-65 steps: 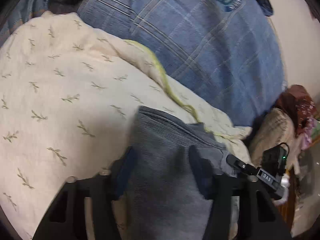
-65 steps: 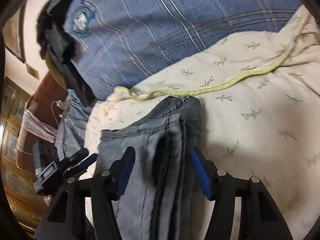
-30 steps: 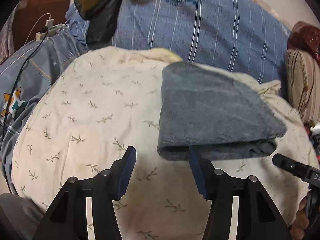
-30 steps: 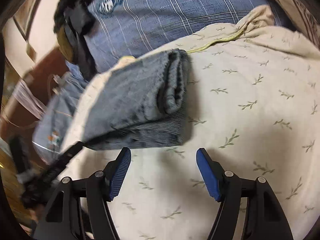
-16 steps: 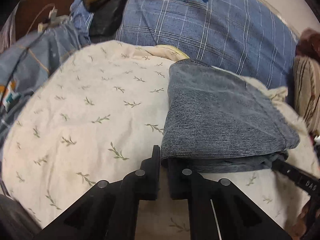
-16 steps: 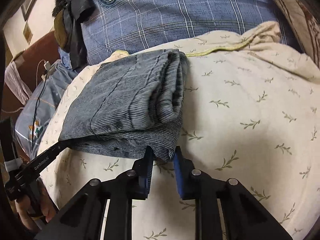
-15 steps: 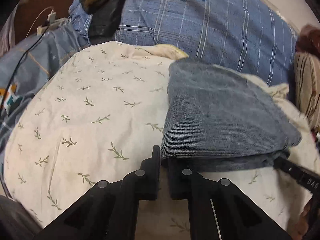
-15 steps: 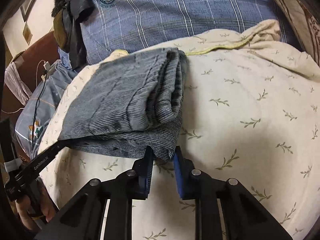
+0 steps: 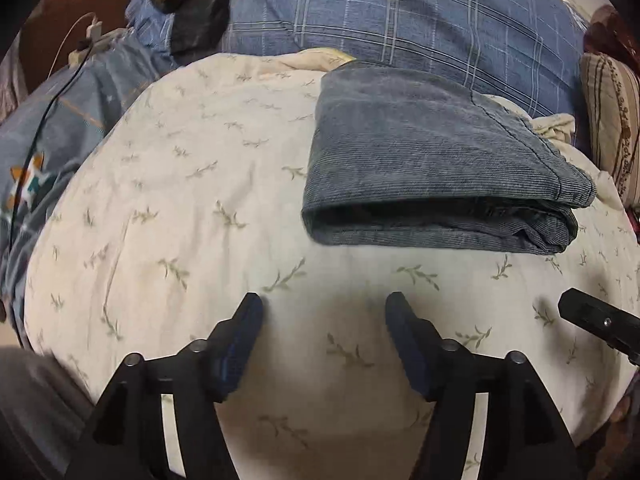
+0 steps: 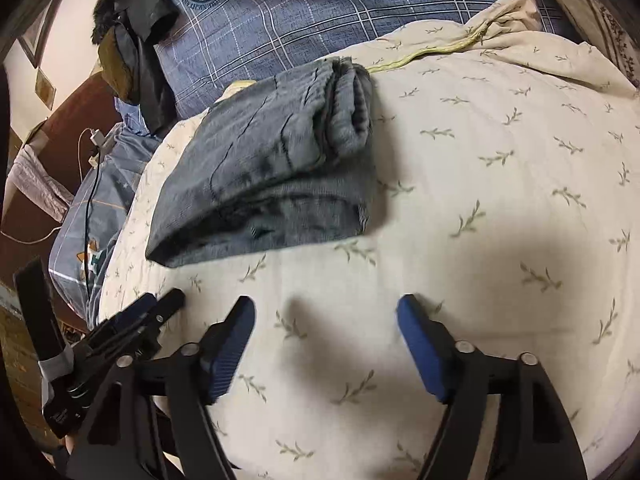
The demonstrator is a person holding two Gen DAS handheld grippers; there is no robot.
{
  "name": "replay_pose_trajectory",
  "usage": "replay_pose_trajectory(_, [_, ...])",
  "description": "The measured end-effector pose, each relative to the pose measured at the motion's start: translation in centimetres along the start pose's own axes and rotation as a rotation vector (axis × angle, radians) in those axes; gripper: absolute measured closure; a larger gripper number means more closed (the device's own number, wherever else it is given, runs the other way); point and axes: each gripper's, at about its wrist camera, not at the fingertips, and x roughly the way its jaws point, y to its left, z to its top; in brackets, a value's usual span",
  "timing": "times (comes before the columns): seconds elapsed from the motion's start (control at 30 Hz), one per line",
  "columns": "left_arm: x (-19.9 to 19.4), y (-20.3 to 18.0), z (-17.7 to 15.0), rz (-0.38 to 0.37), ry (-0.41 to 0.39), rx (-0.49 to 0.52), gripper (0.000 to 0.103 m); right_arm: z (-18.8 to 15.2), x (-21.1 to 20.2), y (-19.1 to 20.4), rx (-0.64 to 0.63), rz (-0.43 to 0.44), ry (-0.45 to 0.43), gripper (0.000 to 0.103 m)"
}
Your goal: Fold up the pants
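Note:
The grey-blue pants (image 9: pixel 424 160) lie folded into a thick rectangle on the cream leaf-print cover (image 9: pixel 192 208). In the right wrist view the pants (image 10: pixel 272 164) sit up and left of centre. My left gripper (image 9: pixel 324 312) is open and empty, hovering over the cover just in front of the pants' near fold. My right gripper (image 10: pixel 326 314) is open and empty, also short of the pants. The right gripper's body shows at the right edge of the left wrist view (image 9: pixel 600 322); the left gripper shows at the lower left of the right wrist view (image 10: pixel 132 324).
A blue plaid pillow (image 9: pixel 400 12) lies behind the pants. Dark clothing (image 10: pixel 136 52) is piled at the far left. A charger cable (image 9: pixel 48 96) runs over blue bedding (image 9: pixel 60 120) on the left. A striped cushion (image 9: pixel 612 120) sits at the right.
Both grippers were shut at the pants' near edge half a second ago. Both have since opened and pulled back from the pants, which stay folded on the cover.

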Motion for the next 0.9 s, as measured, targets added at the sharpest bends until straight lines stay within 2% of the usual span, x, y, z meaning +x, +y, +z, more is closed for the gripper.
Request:
replay_pose_trajectory(0.2, [0.2,-0.2,-0.3,0.009,-0.001,0.008,0.025,-0.5,-0.3,-0.9,0.067,0.049,-0.046,0.018])
replay_pose_trajectory(0.37, [0.1,0.0,-0.5,0.0,-0.02,-0.018,0.026,-0.5,0.0,0.4,-0.022,-0.013,-0.033,0.017])
replay_pose_trajectory(0.5, [-0.8,0.6,-0.8,0.017,-0.005,-0.048,0.027,-0.3,-0.9,0.9,-0.031,-0.036,-0.041,0.018])
replay_pose_trajectory(0.67, [-4.2,0.3,-1.1,0.117,-0.06,0.021,0.027,-0.8,-3.4,2.0,-0.05,-0.038,-0.098,0.018])
replay_pose_trajectory(0.8, [-7.5,-0.5,-1.2,0.116,-0.1,0.035,0.026,-1.4,-6.0,4.8,-0.146,-0.103,-0.151,0.018])
replay_pose_trajectory(0.9, [-9.5,-1.7,-1.2,0.152,-0.114,0.065,0.026,-1.5,-7.7,6.5,-0.188,-0.14,-0.195,0.018])
